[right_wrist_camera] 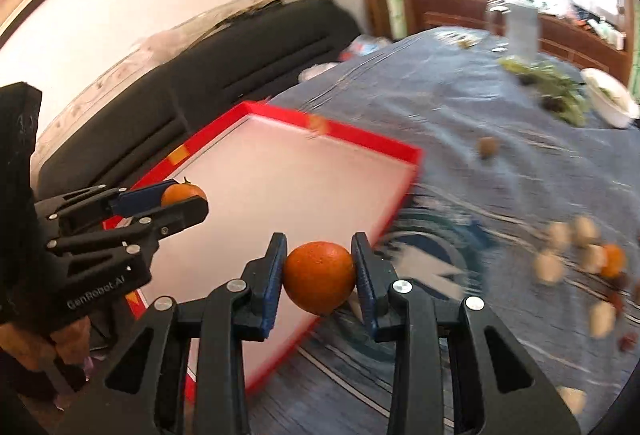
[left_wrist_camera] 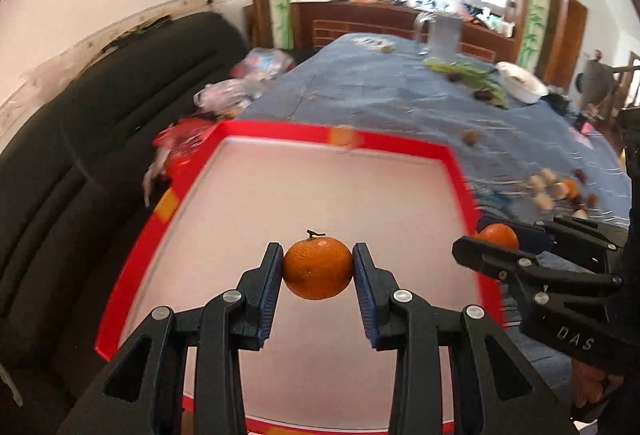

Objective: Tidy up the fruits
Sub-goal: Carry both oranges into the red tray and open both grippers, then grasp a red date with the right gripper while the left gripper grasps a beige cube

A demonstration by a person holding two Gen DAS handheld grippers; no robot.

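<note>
My left gripper (left_wrist_camera: 318, 267) is shut on a tangerine (left_wrist_camera: 318, 269) with a short stem, held above the white floor of a red-rimmed tray (left_wrist_camera: 280, 127). My right gripper (right_wrist_camera: 319, 281) is shut on a second tangerine (right_wrist_camera: 319, 283), held over the tray's right rim (right_wrist_camera: 404, 191). The right gripper also shows in the left wrist view (left_wrist_camera: 486, 241) with its tangerine (left_wrist_camera: 498, 236), just right of the tray. The left gripper shows in the right wrist view (right_wrist_camera: 182, 197) over the tray's left side. Another tangerine (right_wrist_camera: 614, 261) lies on the tablecloth among pale nuts.
The tray sits on a blue tablecloth (left_wrist_camera: 380, 95). Pale nuts (right_wrist_camera: 572, 251) and small dark fruits lie scattered to the right. A lone nut (right_wrist_camera: 488, 147), green leaves (left_wrist_camera: 476, 75), a white bowl (left_wrist_camera: 522, 81) and a glass jug (left_wrist_camera: 442, 35) stand farther back. A black sofa (left_wrist_camera: 100, 107) runs along the left.
</note>
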